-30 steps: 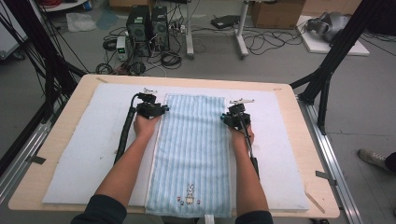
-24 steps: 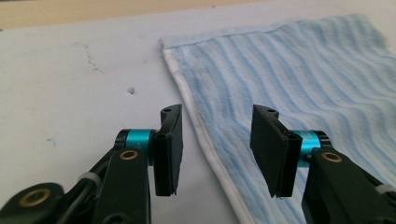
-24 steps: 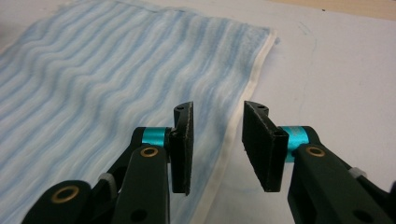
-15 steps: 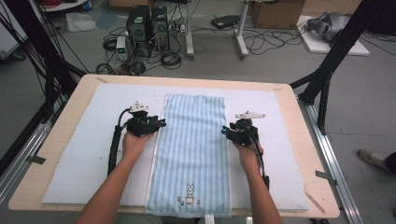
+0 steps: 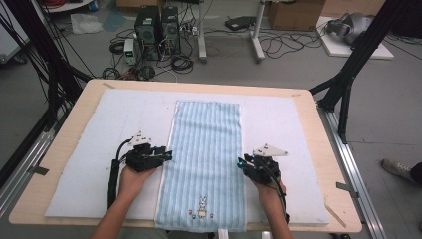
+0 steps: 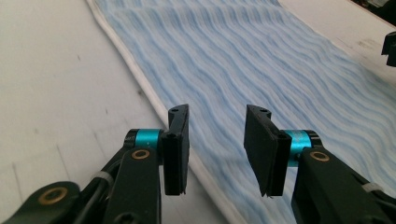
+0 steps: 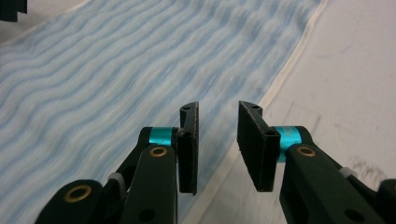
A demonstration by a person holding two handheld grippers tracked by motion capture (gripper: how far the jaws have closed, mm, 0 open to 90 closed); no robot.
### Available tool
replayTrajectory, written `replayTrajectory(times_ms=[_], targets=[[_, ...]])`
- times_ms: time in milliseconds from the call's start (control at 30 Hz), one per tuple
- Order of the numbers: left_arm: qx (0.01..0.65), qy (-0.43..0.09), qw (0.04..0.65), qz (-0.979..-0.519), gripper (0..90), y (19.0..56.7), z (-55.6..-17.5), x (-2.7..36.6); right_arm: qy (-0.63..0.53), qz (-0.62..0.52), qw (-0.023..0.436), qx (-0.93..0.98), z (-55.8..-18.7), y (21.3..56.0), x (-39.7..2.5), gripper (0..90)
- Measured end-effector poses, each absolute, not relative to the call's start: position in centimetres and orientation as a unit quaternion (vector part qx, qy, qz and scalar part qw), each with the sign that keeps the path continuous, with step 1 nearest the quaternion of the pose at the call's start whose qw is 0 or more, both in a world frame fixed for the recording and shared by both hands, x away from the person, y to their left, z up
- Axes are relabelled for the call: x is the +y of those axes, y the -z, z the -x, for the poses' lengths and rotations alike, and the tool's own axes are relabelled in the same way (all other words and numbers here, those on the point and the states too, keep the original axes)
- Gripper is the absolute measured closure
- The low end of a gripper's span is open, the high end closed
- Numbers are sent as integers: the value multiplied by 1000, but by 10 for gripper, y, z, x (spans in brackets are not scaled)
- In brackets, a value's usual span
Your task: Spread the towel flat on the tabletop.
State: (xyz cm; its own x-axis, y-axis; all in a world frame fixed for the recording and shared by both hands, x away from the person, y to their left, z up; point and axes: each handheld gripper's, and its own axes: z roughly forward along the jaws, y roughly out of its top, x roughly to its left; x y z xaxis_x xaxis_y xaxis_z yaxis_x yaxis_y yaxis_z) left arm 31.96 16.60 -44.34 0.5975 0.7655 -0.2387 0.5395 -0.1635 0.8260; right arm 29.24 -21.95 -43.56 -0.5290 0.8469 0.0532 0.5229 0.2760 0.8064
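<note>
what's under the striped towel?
The blue striped towel lies flat on a white mat, which sits on the wooden table. Anything between towel and mat is covered; no bulge shows.

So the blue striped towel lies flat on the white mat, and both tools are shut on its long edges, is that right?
Not quite. The blue striped towel does lie flat on the white mat, but neither tool holds it. The left gripper view shows the left tool open over the towel's edge with nothing between its jaws, and the right gripper view shows the same for the right tool.
</note>
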Motion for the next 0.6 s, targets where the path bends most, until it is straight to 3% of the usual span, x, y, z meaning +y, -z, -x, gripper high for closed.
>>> replayTrajectory(times_ms=[367,467,533,600], targets=[[425,-98,457,-775,634,453,-293,166,-387,-433,200,789,-260,444,-216,686],[413,-119,439,-789,644,452,-289,160,-379,-433,200,793,-257,445,-214,704],[412,-136,429,-792,680,452,-286,157,-369,-436,196,797,-256,447,-212,728],[415,-142,424,-793,784,452,-284,157,-370,-437,195,796,-254,449,-212,771]])
